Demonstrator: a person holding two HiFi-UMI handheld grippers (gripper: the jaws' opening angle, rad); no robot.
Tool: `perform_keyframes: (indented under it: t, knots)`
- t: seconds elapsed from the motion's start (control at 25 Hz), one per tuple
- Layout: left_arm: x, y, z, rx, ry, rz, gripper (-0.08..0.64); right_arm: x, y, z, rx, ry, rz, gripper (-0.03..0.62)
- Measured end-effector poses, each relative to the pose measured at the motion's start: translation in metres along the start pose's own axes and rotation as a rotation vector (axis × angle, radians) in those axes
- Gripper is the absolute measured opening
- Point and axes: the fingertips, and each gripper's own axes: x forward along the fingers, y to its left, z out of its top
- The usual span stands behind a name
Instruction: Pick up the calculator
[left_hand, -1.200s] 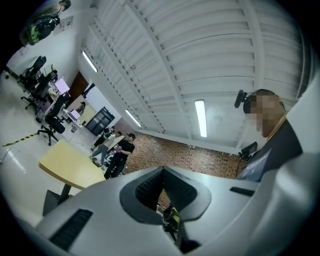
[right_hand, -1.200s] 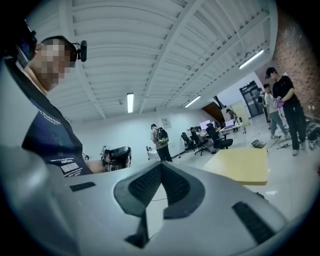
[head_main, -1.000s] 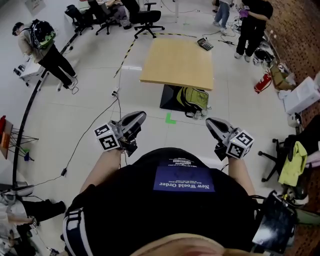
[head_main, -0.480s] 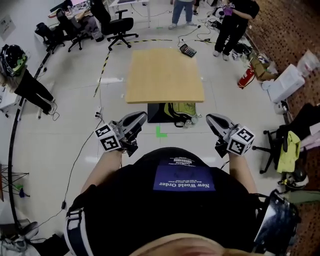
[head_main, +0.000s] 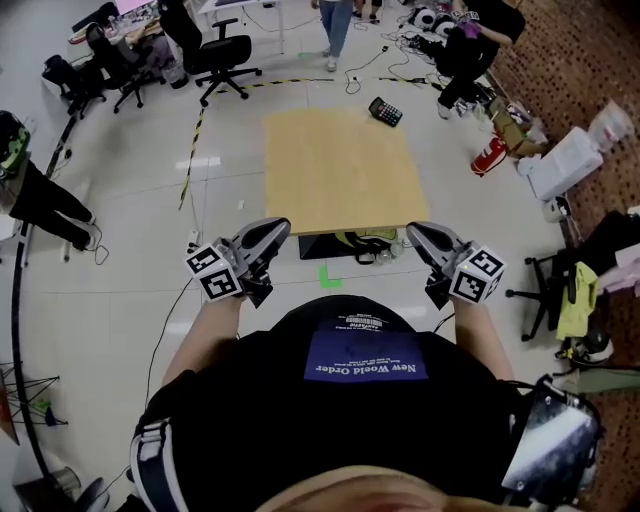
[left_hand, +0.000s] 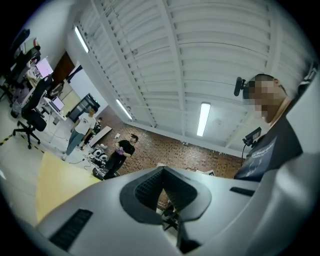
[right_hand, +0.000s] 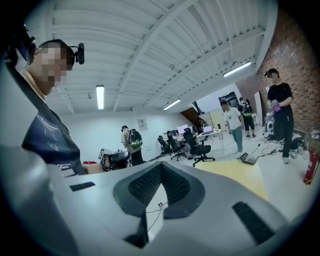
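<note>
1. Table (head_main: 340, 170) fills more of our head view than a second ago, and its near edge now sits just ahead of our gripper tips. We judge the walk-up nearly done and the reach not yet begun
2. Left gripper (head_main: 274, 229) and right gripper (head_main: 414, 232) are held out roughly level before our body, well apart, each with jaws together and nothing between them
3. Calculator (head_main: 385, 111) lies just beyond the table's far right corner, apparently on the floor (head_main: 470, 215), well apart from both grippers. One pair of jaws must open before we take it
</note>
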Motion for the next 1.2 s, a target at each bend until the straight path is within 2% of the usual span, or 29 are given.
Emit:
perform_keyframes:
  t: [0.12,0.4,0.56,0.68,0.92,1.08,1.2]
  knots:
    - [-0.005,0.022,0.007,-0.018,-0.021,0.009,0.006,0.026,-0.013,0.004,0.004,0.027,0.006,-0.015]
    - [-0.005,0.071,0.01,-0.055,-0.026,0.105,0.006,0.077,-0.052,0.009,0.022,0.04,0.082,-0.015]
    - [0.027,0.093,0.014,-0.015,-0.032,0.156,0.006,0.098,-0.104,0.012,0.031,0.046,0.152,-0.015]
    - [0.053,0.115,0.024,0.011,-0.051,0.231,0.006,0.119,-0.149,0.026,0.014,0.051,0.218,-0.015]
    - [0.118,0.154,0.034,-0.03,-0.117,0.331,0.006,0.149,-0.229,0.062,-0.067,0.081,0.342,-0.015]
    - [0.161,0.17,0.031,-0.046,-0.104,0.353,0.006,0.163,-0.275,0.061,-0.043,0.1,0.38,-0.015]
    - [0.173,0.183,0.03,-0.057,-0.074,0.368,0.006,0.175,-0.292,0.057,-0.013,0.106,0.388,-0.015]
